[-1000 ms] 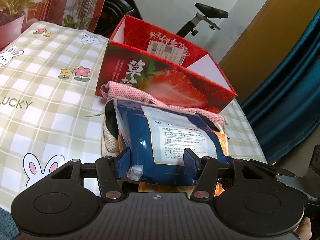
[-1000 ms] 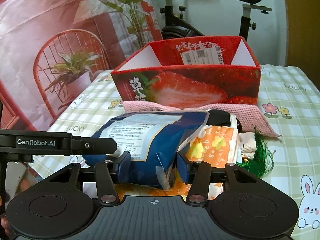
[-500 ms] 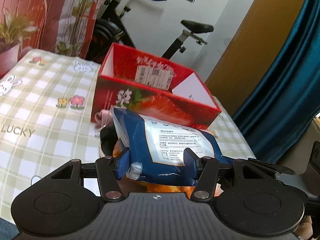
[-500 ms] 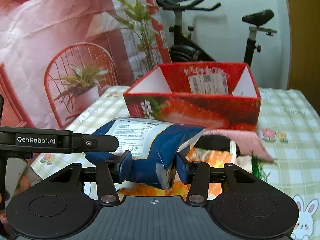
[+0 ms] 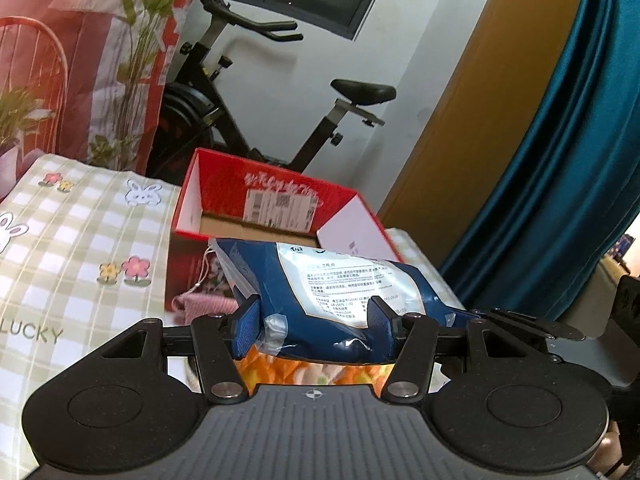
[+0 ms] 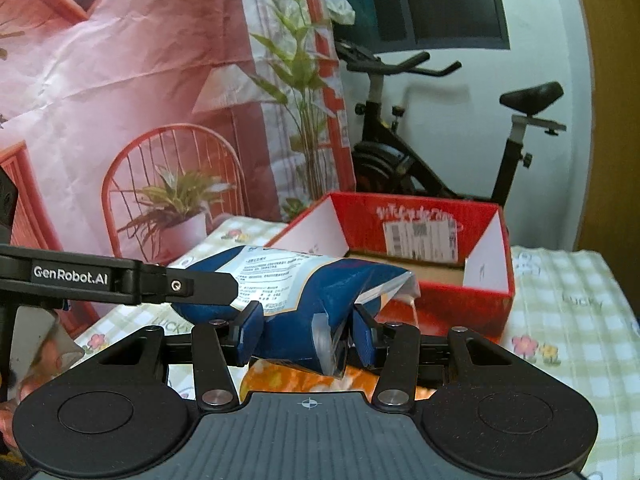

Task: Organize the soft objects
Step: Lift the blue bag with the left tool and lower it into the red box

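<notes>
A blue soft packet (image 5: 332, 292) with a white label hangs in the air between both grippers. My left gripper (image 5: 314, 316) is shut on one end of it. My right gripper (image 6: 308, 328) is shut on the other end of the blue packet (image 6: 296, 292). The open red strawberry box (image 5: 276, 216) stands just behind the packet, and the right wrist view shows the box (image 6: 420, 248) with its cardboard floor bare. An orange flowered soft item (image 5: 312, 374) lies under the packet. A pink knitted cloth (image 5: 200, 302) lies against the box front.
The table has a checked cloth (image 5: 72, 240) with rabbits and flowers. An exercise bike (image 6: 440, 152) stands behind the table. A blue curtain (image 5: 560, 160) hangs at the right. The left gripper's arm (image 6: 112, 280) crosses the right wrist view.
Both grippers have lifted the blue packet up from the pile and toward the red box. The box's inside has come into view.
</notes>
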Demonstrator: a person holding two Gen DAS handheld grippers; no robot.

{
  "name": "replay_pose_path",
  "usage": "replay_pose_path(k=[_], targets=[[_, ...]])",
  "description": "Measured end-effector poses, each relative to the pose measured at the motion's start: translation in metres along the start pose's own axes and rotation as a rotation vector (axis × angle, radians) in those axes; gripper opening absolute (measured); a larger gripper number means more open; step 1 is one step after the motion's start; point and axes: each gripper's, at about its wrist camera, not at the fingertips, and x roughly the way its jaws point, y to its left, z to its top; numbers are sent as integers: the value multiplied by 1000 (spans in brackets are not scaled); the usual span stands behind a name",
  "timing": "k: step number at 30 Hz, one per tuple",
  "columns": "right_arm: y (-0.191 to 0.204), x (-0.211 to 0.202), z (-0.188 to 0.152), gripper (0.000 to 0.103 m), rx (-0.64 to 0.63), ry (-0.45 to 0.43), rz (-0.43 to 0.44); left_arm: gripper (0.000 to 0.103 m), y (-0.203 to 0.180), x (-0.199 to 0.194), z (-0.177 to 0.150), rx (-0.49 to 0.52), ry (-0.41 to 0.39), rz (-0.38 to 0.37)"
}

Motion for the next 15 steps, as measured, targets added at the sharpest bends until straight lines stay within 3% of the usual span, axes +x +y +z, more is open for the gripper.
replay_pose_path(k=[9,15], targets=[[-10,17,38,45,-46,-48,10,59,0,15,37,32,-53,-10],[-26,49,70,45,-84,-63,3,59,13,45,73,20,-68,-28]])
